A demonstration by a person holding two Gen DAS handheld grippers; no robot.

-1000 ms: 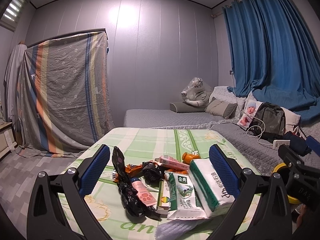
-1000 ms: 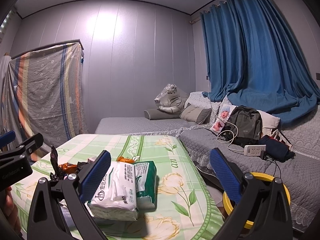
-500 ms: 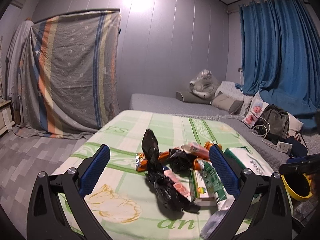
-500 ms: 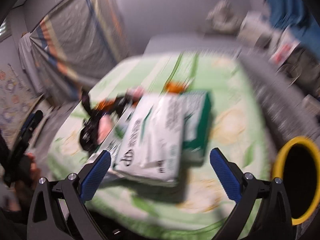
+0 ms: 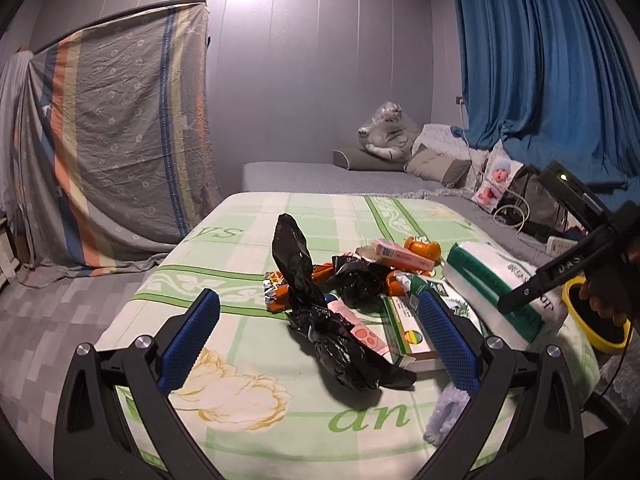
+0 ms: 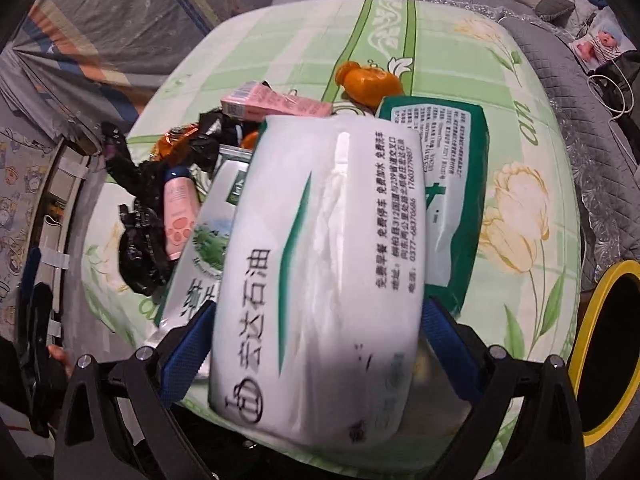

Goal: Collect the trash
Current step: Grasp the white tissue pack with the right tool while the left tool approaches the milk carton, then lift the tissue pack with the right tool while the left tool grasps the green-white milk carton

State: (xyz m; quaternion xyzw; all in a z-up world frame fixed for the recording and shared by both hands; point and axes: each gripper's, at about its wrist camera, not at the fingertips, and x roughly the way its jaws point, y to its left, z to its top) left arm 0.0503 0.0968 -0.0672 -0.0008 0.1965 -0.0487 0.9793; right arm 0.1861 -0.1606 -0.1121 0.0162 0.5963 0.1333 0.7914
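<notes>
- The white tissue pack (image 6: 320, 264) is taken as the landmark; it lies at the pile's edge nearest the yellow-rimmed bin (image 6: 604, 344), on the desk (image 6: 520, 152) under its green floral cloth; its long axis is seen running straight away from the right hand-held gripper (image 6: 316, 344).
- The right hand-held gripper is spread wide with a blue pad at each long side of the pack; whether the pads are touching it cannot be told; nothing is clamped yet.
- The left hand-held gripper (image 5: 316, 336) is held wide open and empty, well away from the pack, facing the black plastic bag (image 5: 320, 312) beyond the pack's far side.
- The right hand is judged nearer; a closing across the pack's short width seems called for.
</notes>
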